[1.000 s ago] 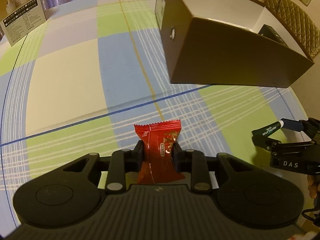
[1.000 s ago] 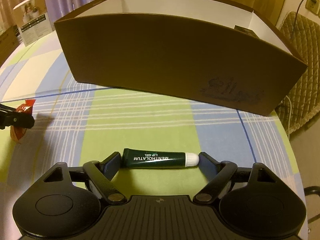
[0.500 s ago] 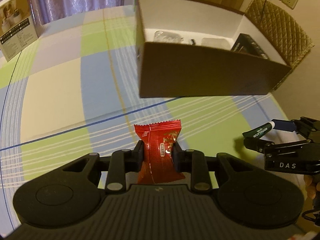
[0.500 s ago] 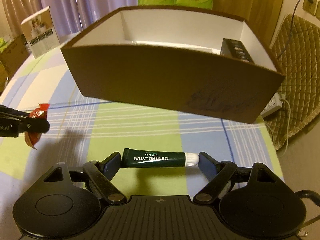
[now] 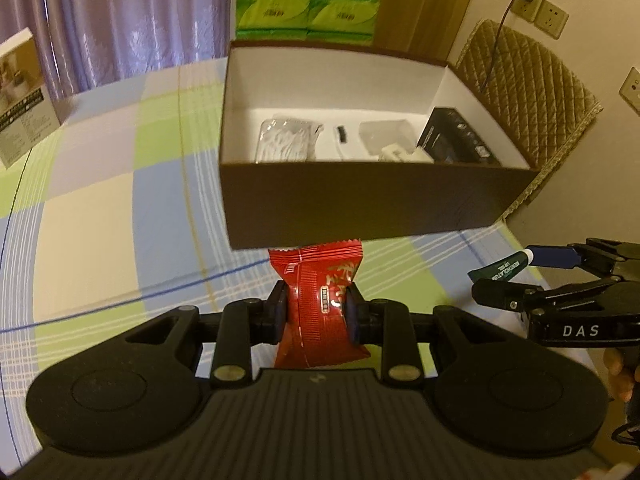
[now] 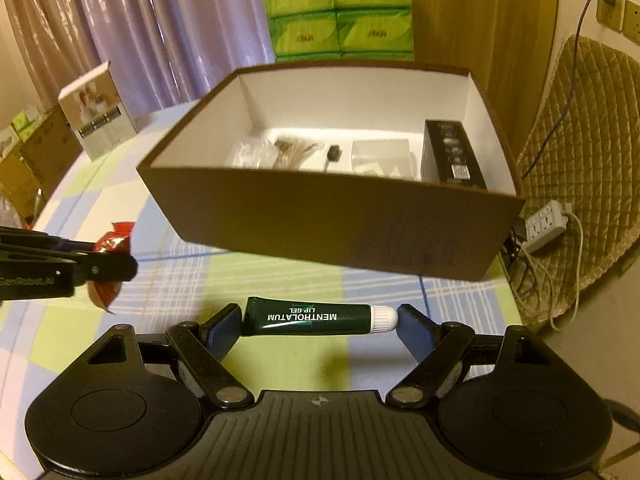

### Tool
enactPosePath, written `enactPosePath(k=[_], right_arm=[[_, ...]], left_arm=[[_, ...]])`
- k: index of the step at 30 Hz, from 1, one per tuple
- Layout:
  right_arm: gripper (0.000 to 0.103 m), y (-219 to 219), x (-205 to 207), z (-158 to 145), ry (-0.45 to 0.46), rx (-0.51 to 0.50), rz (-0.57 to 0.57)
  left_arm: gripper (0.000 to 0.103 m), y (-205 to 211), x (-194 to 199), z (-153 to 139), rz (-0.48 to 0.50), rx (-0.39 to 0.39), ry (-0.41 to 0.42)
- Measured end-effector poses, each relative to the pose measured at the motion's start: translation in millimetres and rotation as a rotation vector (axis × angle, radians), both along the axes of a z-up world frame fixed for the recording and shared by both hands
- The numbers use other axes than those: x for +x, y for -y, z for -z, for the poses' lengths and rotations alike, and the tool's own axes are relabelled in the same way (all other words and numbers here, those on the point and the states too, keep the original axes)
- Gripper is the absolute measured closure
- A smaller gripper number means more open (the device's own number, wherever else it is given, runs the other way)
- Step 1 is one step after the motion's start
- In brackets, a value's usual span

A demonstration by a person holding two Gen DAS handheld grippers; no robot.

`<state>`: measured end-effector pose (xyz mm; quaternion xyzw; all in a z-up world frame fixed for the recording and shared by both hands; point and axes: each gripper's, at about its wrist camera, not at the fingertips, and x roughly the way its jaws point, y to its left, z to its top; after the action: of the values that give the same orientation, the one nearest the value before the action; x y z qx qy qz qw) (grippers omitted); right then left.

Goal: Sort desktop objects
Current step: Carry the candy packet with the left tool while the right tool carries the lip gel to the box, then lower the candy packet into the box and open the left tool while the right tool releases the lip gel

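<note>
My left gripper is shut on a red snack packet, held upright above the checked tablecloth, just in front of the brown box. My right gripper is shut on a dark green lip gel tube, clamped end to end and lying crosswise. Each gripper shows in the other's view: the right gripper with the lip gel tube at the right, the left gripper with the red snack packet at the left. The open brown box has a white inside holding several items.
Inside the box lie a clear bag, a black carton and a clear plastic piece. A white product box stands at the table's far left. Green tissue packs stack behind. A quilted chair and power strip sit right.
Both grippers have risen and now look down into the box, whose inside has come into view. Each still holds its object as before.
</note>
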<state>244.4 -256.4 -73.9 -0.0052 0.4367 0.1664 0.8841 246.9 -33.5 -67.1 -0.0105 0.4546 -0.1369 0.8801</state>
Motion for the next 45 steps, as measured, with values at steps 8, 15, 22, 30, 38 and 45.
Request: enactPosePath(k=[8,15,22,30,38,45], right_arm=[[0.022,9.9,16.6,-20.9,0.030,0.033,-0.013],[0.022,17.3,42.8,-43.7,0.080,0.058,-0.011],[0.022,22.0,71.4,-56.5,0.116,0.061,-0.003],[0.022,24.6,111.5,-57.9,0.113,0.069,0.009],[0.022,18.5,172.1,-53.6,0.109,0.074,0.020],[0.022,9.9,227.8,-34.8,0.076,0.022,0.034]], left_arm=[[0.079,16.8,19.6,-19.3,0.015,-0.001,0.048],[0.079,29.0,46.5,-33.1,0.016,0.010,0.086],[0.079,36.7,71.4,-39.9,0.021,0.030,0.106],[0.079,41.2,108.2,-41.2,0.026,0.043,0.108],[0.079,43.9,167.5,-33.2,0.003,0.033,0.064],[0.079,55.2,221.5,-18.0,0.010,0.070,0.052]])
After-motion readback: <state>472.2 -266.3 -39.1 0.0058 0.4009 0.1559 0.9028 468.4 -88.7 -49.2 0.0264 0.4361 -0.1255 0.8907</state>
